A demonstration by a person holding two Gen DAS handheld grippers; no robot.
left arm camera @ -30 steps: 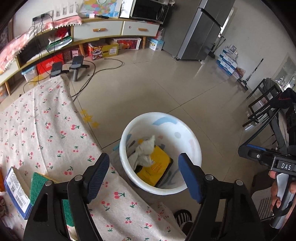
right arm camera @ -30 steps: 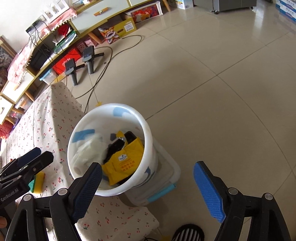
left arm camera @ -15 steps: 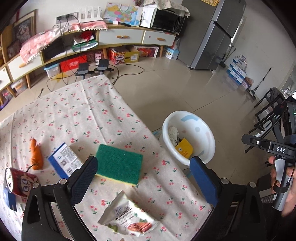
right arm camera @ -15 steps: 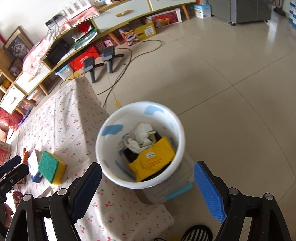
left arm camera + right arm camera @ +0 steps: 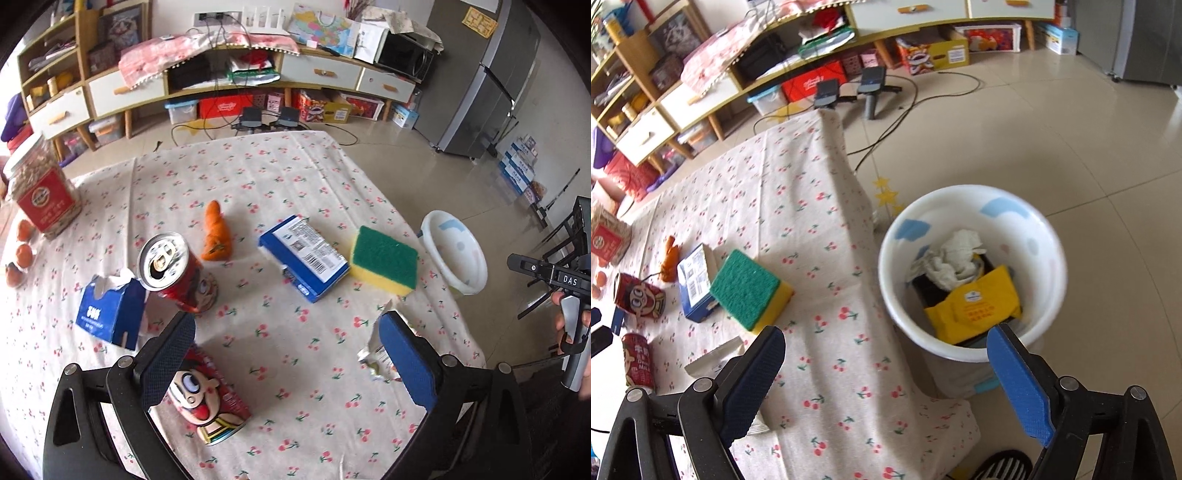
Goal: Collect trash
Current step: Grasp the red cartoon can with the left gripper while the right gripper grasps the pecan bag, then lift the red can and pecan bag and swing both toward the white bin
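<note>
The white bin (image 5: 971, 190) stands on the floor beside the table and holds a crumpled tissue (image 5: 955, 258) and a yellow packet (image 5: 975, 306). My right gripper (image 5: 884, 339) hovers over the table edge next to the bin, its jaws opening with nothing between them. My left gripper (image 5: 284, 332) is open and empty above the cherry-print tablecloth (image 5: 277, 177). Below its left finger lies a red cartoon can (image 5: 207, 398); an opened red can (image 5: 173, 273) stands beyond. A torn wrapper (image 5: 371, 356) is partly hidden behind its right finger.
On the table: a green-and-yellow sponge (image 5: 384, 258), a blue box (image 5: 303, 258), a carrot (image 5: 216, 236), a blue tissue box (image 5: 110, 314), a red-labelled jar (image 5: 40, 195). A hand holds the right gripper's handle (image 5: 569, 321). Shelving and cables lie behind.
The left view swung away from the bin and back over the table, and its jaws widened. The right view shifted left, so the bin now sits to its right.
</note>
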